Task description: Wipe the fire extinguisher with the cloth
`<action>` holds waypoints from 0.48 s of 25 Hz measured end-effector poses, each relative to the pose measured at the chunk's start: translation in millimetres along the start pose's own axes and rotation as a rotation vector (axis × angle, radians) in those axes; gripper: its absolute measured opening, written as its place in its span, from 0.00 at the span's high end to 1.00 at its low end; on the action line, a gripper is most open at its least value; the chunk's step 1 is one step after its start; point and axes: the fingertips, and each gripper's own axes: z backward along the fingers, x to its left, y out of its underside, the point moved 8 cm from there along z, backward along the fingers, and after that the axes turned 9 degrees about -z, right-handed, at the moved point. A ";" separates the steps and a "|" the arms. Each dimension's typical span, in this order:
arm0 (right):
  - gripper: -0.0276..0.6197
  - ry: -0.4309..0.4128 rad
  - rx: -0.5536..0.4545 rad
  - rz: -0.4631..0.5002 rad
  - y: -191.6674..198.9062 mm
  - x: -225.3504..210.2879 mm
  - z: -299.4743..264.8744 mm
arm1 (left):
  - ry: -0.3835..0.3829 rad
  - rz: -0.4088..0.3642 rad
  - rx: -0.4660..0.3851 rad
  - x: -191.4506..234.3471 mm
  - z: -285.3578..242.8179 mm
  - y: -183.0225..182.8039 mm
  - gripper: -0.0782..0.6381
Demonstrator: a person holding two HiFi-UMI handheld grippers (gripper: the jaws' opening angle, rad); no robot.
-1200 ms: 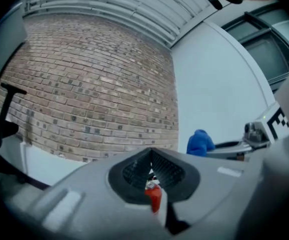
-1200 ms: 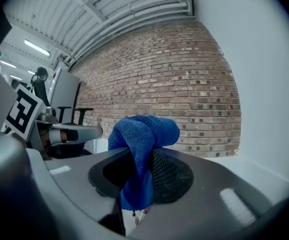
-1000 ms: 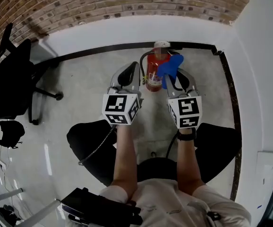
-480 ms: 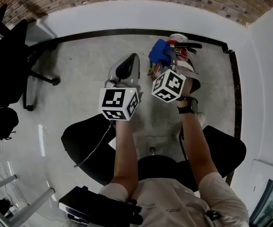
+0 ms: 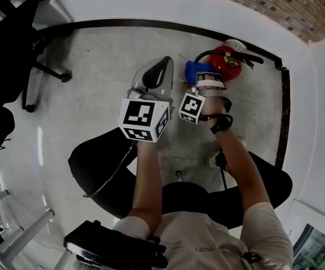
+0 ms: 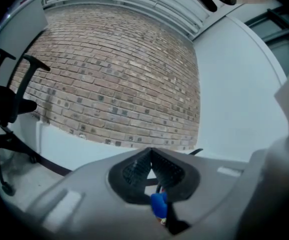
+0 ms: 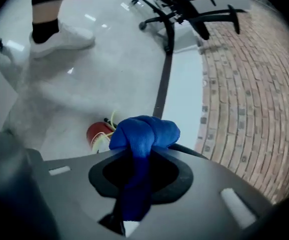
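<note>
Grey concrete floor (image 5: 100, 77) ran up to a white wall with a black skirting strip (image 5: 123, 22), and brick showed above it. At the foot of that wall, near the right-hand corner, sat the red fire extinguisher (image 5: 225, 61), its black hose (image 5: 206, 54) curving off to its left. In the right gripper view its red body (image 7: 97, 133) lay beyond the jaws, low on the floor.

A blue cloth (image 5: 194, 70) was bunched just beside the fire extinguisher on its left; whether the two touched could not be told. The right gripper (image 5: 199, 77) had its jaws pressed onto the cloth, and in that gripper's own view (image 7: 142, 151) the cloth (image 7: 143, 134) stuck out past the tips as a knotted wad with a strip running back between the jaws.

The left gripper (image 5: 163, 62) was held off to the left of the cloth, above bare floor. In its own view (image 6: 151, 153) the jaws met at the tips with nothing held between them, pointing at the brick wall (image 6: 114, 89).

A watch (image 5: 224, 123) sat on the right wrist. A black office chair (image 5: 10, 44) stood well apart at the far left, and a white shoe (image 7: 67, 36) showed in the right gripper view.
</note>
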 end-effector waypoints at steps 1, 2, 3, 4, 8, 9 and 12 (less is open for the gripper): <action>0.82 -0.002 0.021 0.041 -2.7 17.0 -12.0 | 0.001 0.002 0.000 2.5 0.5 2.2 0.89; 0.82 0.001 0.037 0.080 -5.7 33.3 -23.9 | 0.001 0.006 -0.002 5.2 0.7 4.9 0.89; 0.82 0.002 0.052 0.115 -8.4 48.7 -35.3 | 0.002 0.010 -0.003 7.9 0.2 8.5 0.89; 0.82 -0.004 0.067 0.149 -10.8 62.9 -45.7 | 0.005 0.013 -0.003 10.1 -1.1 13.2 0.89; 0.82 -0.041 0.091 0.290 -18.7 118.2 -81.2 | 0.029 -0.001 0.039 14.5 -9.6 40.7 0.89; 0.82 -0.044 0.082 0.309 -21.0 133.0 -91.9 | 0.035 -0.001 0.046 14.7 -12.2 46.9 0.89; 0.82 -0.065 0.082 0.383 -24.0 160.5 -113.5 | 0.059 -0.018 0.066 10.8 -23.0 64.1 0.89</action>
